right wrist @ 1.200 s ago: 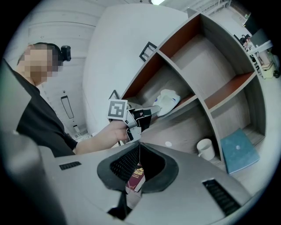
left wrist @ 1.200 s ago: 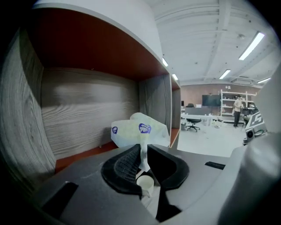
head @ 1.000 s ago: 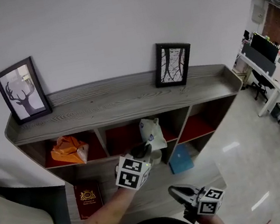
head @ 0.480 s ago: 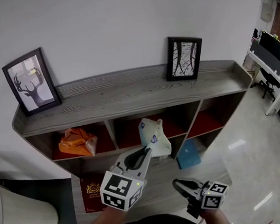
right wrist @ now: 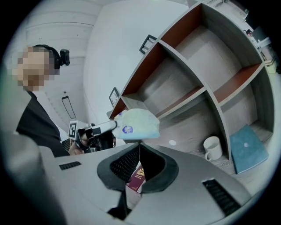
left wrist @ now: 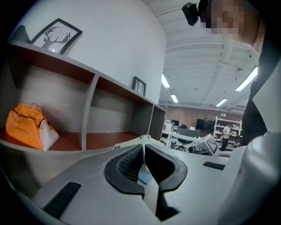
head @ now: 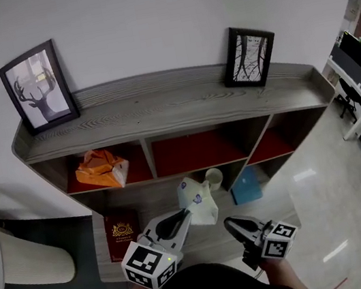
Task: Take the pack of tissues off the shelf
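The pack of tissues (head: 197, 199), pale green with a blue sticker, hangs in the air in front of the grey shelf unit (head: 161, 112), outside its compartments. My left gripper (head: 187, 213) is shut on the pack's near edge. In the left gripper view only a thin pale edge of the pack (left wrist: 127, 144) shows between the closed jaws of the left gripper (left wrist: 142, 139). In the right gripper view the pack (right wrist: 137, 124) floats just above my right gripper (right wrist: 139, 143). That right gripper (head: 229, 222) is shut on nothing, low and to the right of the pack.
An orange bag (head: 102, 169) lies in the upper left compartment. On the bottom board sit a red book (head: 121, 227), a white mug (head: 213, 178) and a blue book (head: 245, 185). Two framed pictures (head: 35, 86) (head: 249, 55) stand on top. A white round object (head: 22, 265) stands at the left.
My left gripper has drawn the pack out of the middle compartment, towards me and down in the head view. The right gripper has stayed where it was.
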A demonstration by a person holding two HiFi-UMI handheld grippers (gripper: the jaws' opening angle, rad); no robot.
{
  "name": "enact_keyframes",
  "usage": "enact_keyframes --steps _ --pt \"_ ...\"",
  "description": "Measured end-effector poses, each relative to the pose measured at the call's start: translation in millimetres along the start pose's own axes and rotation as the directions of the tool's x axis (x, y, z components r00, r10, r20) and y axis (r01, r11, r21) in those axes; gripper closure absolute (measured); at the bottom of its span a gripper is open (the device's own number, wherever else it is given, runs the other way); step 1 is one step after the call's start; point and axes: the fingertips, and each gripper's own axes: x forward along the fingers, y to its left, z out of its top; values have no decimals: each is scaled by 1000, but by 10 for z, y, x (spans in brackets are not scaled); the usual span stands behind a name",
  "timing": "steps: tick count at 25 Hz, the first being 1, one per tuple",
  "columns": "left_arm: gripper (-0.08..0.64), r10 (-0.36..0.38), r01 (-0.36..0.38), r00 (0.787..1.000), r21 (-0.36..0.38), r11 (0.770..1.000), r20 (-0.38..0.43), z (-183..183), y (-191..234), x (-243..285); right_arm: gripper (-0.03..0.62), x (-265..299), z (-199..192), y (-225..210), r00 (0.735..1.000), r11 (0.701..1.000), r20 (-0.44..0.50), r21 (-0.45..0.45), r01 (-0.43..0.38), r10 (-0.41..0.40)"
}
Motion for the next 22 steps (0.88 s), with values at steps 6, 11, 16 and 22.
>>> enact_keyframes --steps 6,11,16,22 --pt "534 23 -28 997 -53 998 -78 -428 88 -16 575 28 -75 -28 1000 1000 -26 16 8 -7" --pt "534 35 -44 992 -76 996 -119 -703 216 21 575 47 -181 -33 999 999 -51 31 19 -18" --pt "534 22 -39 988 -112 993 -150 -979 335 129 575 28 -270 -40 996 998 -82 41 48 -44" --pt "534 -1 -23 984 -131 991 -178 -1196 460 290 575 -15 -320 -55 990 994 -104 47 99 -94"
